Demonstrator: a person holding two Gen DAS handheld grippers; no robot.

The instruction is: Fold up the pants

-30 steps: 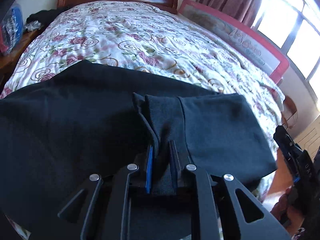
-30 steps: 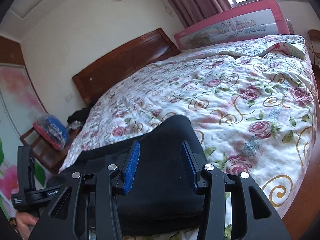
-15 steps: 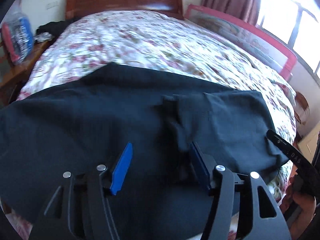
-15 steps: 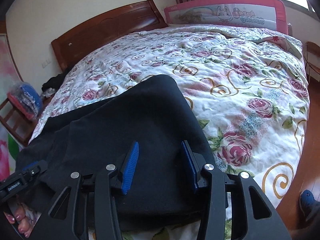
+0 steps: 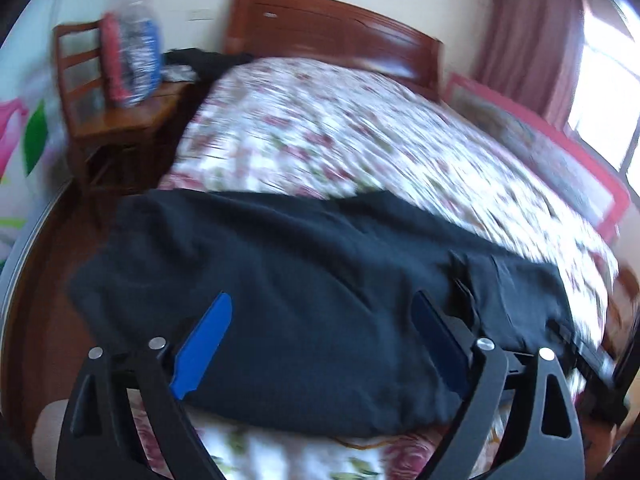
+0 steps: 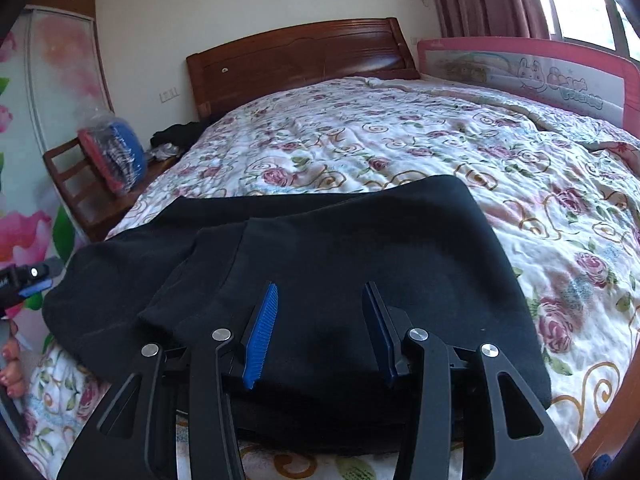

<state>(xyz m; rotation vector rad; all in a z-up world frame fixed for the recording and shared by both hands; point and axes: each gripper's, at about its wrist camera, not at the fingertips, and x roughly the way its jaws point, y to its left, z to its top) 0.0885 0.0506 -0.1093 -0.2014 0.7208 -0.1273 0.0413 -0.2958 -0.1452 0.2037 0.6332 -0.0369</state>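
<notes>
The black pants (image 5: 304, 300) lie across the near end of the bed (image 6: 400, 152), on its flowered quilt (image 5: 360, 140), stretched from the left edge of the bed toward the right one. At their right end one layer is folded over onto the rest, and its edges show as ridges in the cloth. A strip of quilt shows between the pants and the foot of the bed.

The left gripper (image 5: 320, 328) hangs over the middle of the pants with its jaws spread wide; they have just been opening, and nothing is between the blue pads (image 5: 204, 344) but the flat cloth below, which they do not pinch. The left wrist view is blurred.

The right gripper (image 6: 320, 320) sits over the folded right end of the pants, jaws partly apart. The cloth lies beneath and between its pads (image 6: 260, 340), but they do not press on it. In the right wrist view the tip of the left gripper shows at the left border, with fingers (image 6: 10, 364) of the person's hand below it.

Past the left edge of the bed stands a wooden chair (image 6: 80, 184) carrying a red and blue bundle (image 6: 116, 156). A wooden headboard (image 6: 300, 60) closes the far end, and a pink rail (image 6: 532, 76) runs along the right edge.
</notes>
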